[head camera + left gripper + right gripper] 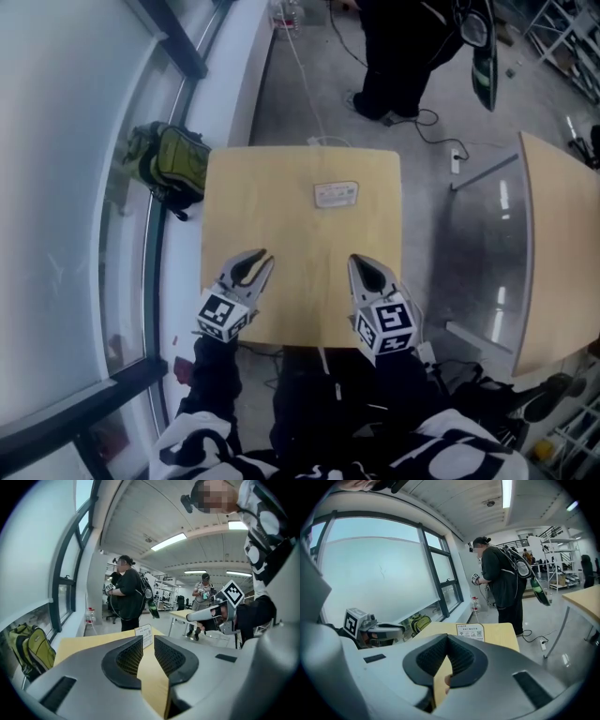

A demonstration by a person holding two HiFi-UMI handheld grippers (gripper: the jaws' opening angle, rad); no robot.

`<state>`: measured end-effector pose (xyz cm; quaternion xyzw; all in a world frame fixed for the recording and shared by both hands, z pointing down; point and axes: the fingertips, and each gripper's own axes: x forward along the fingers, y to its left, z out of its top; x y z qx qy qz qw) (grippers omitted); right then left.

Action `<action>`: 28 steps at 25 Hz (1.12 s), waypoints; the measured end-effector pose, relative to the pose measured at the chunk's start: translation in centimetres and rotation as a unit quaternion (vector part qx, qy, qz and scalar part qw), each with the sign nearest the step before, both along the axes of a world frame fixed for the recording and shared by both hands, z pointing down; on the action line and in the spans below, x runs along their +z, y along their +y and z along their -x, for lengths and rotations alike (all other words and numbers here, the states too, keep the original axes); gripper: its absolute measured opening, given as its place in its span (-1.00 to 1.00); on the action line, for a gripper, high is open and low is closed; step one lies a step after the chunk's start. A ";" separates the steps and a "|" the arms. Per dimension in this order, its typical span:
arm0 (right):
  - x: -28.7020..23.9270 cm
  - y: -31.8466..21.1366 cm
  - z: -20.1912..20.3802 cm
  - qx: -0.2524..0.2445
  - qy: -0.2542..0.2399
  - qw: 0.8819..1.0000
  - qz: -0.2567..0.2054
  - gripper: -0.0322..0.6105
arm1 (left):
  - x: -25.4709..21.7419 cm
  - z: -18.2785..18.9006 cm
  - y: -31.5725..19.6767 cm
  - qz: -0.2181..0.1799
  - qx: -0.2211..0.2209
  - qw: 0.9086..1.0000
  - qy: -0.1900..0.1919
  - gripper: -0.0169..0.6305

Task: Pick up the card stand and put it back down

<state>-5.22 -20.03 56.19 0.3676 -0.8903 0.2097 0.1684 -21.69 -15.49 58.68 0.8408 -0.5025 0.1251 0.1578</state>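
The left gripper point(261, 261) is being held over the near left part of the table point(281, 187). Its jaws are being kept slightly apart, with only bare tabletop showing in the narrow gap, so nothing is being gripped.

Ahead of it and a little to its right, well apart from its tips, the card stand point(336, 194) is being left standing near the table's far edge. Its printed face is being presented toward both grippers, presumably so that it can be approached from the front.

The right gripper point(364, 264) is being held beside the left one, with the stand ahead and slightly to its left. Its jaws are being kept closed tip to tip on nothing.

Both grippers are judged to be staged short of the stand, and the pickup is not yet being made.

Being counted:
- one card stand
- two grippers
- one table beneath them
- a second table point(562, 253) further right
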 end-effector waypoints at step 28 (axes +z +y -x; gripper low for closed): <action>5.8 -3.1 -3.3 0.020 0.029 0.999 0.013 -0.84 | 8.0 -3.4 -14.9 0.009 0.228 0.974 -0.010 0.32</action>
